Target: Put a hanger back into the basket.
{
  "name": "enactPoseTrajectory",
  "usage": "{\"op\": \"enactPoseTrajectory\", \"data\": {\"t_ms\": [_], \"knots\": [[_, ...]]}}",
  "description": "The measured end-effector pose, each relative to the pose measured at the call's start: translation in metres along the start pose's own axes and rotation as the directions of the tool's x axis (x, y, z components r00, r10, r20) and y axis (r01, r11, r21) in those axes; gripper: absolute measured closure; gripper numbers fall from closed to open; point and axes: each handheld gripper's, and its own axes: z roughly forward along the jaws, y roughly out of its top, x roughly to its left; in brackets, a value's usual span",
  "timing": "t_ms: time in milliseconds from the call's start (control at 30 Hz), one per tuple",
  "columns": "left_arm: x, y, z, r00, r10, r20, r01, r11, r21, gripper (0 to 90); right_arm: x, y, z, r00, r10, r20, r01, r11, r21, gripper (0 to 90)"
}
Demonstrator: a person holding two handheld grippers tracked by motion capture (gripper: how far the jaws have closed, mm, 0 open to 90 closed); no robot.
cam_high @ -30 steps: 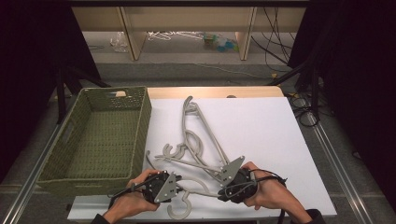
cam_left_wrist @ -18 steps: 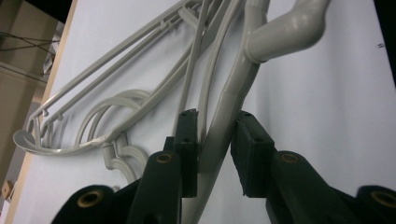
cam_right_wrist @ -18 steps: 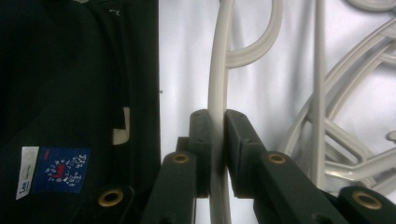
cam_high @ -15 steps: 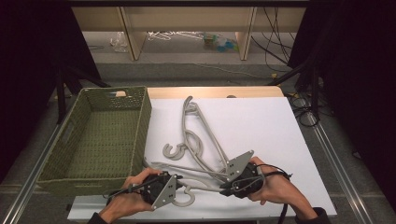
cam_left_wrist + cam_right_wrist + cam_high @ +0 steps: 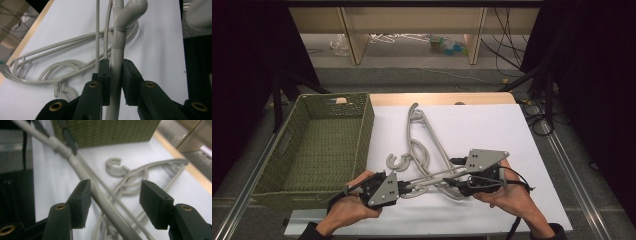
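The grey hanger (image 5: pixel 432 177) is lifted just above the white table (image 5: pixel 492 130), close to its near edge and right of the green basket (image 5: pixel 319 145). The left gripper (image 5: pixel 115 82) is squeezed tight on the hanger's bar. The right gripper (image 5: pixel 113 202) has its jaws wide apart, with the bar passing between them. More hangers (image 5: pixel 422 140) lie tangled just behind, touching it. The table's far right side has lots of open room.
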Motion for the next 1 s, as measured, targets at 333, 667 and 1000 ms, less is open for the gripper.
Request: {"op": "enactPoseTrajectory", "data": {"t_ms": [333, 667, 1000], "knots": [[0.022, 0.004, -0.011, 0.958, -0.284, 0.036, 0.287, 0.954, -0.088, 79.0, 0.002, 0.007, -0.016, 0.9899, 0.068, 0.125, -0.044, 0.982, -0.186, 40.5], [0.038, -0.017, -0.015, 0.8651, -0.484, 0.133, 0.496, 0.8645, -0.082, 79.4, 0.023, -0.002, -0.011, 0.9974, 0.063, 0.034, -0.056, 0.983, -0.173, 39.5], [0.052, -0.005, -0.06, 0.8381, -0.535, 0.107, 0.545, 0.8251, -0.148, 79.4, 0.027, -0.028, -0.001, 0.9943, 0.106, -0.009, -0.106, 0.99, -0.095, 39.6]]}}
